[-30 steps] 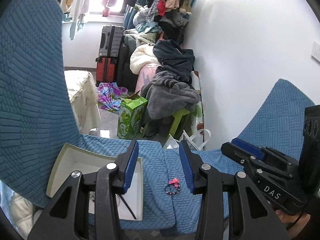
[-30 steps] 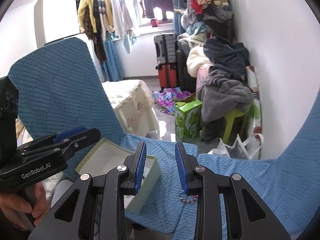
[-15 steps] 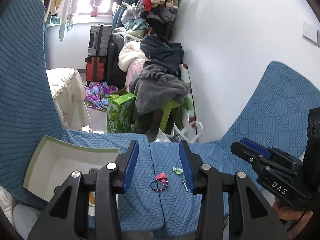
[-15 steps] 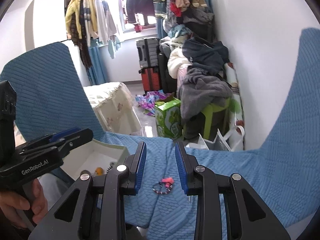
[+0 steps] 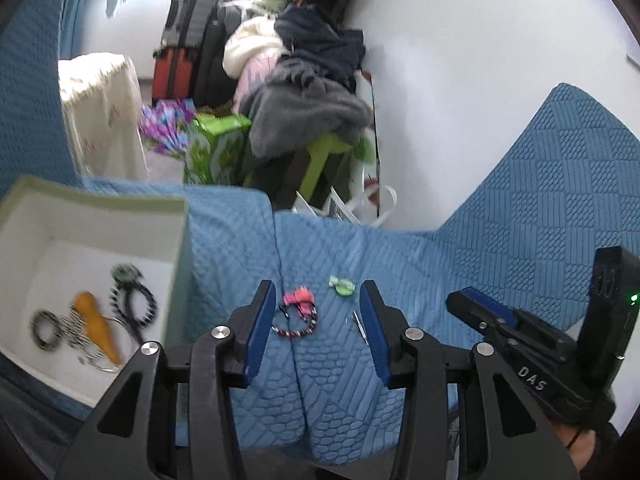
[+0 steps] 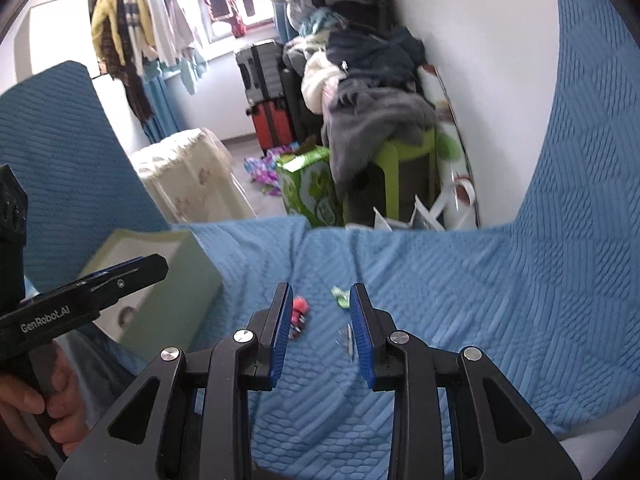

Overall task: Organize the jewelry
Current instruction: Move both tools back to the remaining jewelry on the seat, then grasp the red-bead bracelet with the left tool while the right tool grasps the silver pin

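Grippers on both hands tilt steeply down over a blue quilted cover (image 5: pixel 460 272). The left gripper (image 5: pixel 318 320) has its blue pads spread apart with nothing between them; seen past them, a beaded bracelet (image 5: pixel 298 328) with a pink charm lies flat on the cover, well clear of either pad. The right gripper (image 6: pixel 320 332) is narrower, its jaws closing at this moment, and they pinch nothing: the bracelet shows just beside its left pad, a small green piece (image 5: pixel 341 285) lies beyond the tips, and a thin silver pin (image 6: pixel 351 340) rests against the view of its right pad. A hand (image 6: pixel 48 400) grips the left tool's handle at the lower left of the right wrist view.

At the left stands an open pale green box (image 5: pixel 182 248), on the cover and apart from the loose pieces. Inside it lie dark hair ties (image 5: pixel 134 302), an orange clip (image 5: pixel 98 326) and a few thin rings, all blurred.

Compared with a second ago, both tools have dropped much closer to the cover and pitched further down. The bracelet, then a small speck low between the pads, now sits larger and higher in view, and the box's contents, hidden before, are now open to sight. The green piece and the pin have come into view as well.
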The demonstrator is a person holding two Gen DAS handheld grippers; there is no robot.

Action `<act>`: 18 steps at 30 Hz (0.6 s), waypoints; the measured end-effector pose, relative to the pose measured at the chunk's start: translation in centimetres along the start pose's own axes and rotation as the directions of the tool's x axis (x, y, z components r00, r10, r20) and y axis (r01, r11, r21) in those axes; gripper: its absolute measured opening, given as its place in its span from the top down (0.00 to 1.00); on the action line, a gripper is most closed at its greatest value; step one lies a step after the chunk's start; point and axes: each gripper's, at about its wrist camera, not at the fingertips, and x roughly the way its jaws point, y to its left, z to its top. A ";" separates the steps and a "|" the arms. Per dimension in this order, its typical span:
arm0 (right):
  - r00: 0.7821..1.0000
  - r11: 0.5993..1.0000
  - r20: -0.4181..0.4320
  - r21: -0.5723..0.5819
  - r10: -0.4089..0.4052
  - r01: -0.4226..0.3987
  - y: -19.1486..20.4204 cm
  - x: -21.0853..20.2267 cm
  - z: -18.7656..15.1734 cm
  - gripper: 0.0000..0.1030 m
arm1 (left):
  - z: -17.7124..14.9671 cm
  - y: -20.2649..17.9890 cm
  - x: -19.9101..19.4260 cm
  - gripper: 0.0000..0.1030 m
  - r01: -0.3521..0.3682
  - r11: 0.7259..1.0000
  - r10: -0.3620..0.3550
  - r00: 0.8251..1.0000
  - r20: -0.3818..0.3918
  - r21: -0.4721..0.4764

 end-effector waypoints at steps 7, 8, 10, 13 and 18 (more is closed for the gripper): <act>0.994 0.998 -0.095 0.022 0.055 -0.053 -1.5 4.5 -2.3 0.87 | -2.8 -0.4 5.9 0.57 0.006 0.999 -0.001 0.992 -0.126 0.042; 0.991 0.998 -0.116 0.028 0.067 -0.064 -1.8 5.3 -2.5 0.87 | -3.1 -0.3 6.6 0.57 0.008 0.999 -0.003 0.990 -0.141 0.041; 0.979 0.993 -0.174 0.065 0.105 -0.095 -2.3 6.9 -3.3 0.87 | -3.7 -0.3 7.7 0.57 0.009 0.999 -0.001 0.987 -0.160 0.053; 0.961 0.986 -0.239 0.125 0.137 -0.109 -3.4 8.9 -4.2 0.87 | -4.0 -0.3 9.3 0.57 0.009 0.995 0.010 0.980 -0.197 0.097; 0.956 0.986 -0.260 0.131 0.136 -0.105 -3.8 10.1 -4.3 0.87 | -3.5 -1.0 10.8 0.62 0.023 0.985 0.013 0.977 -0.211 0.169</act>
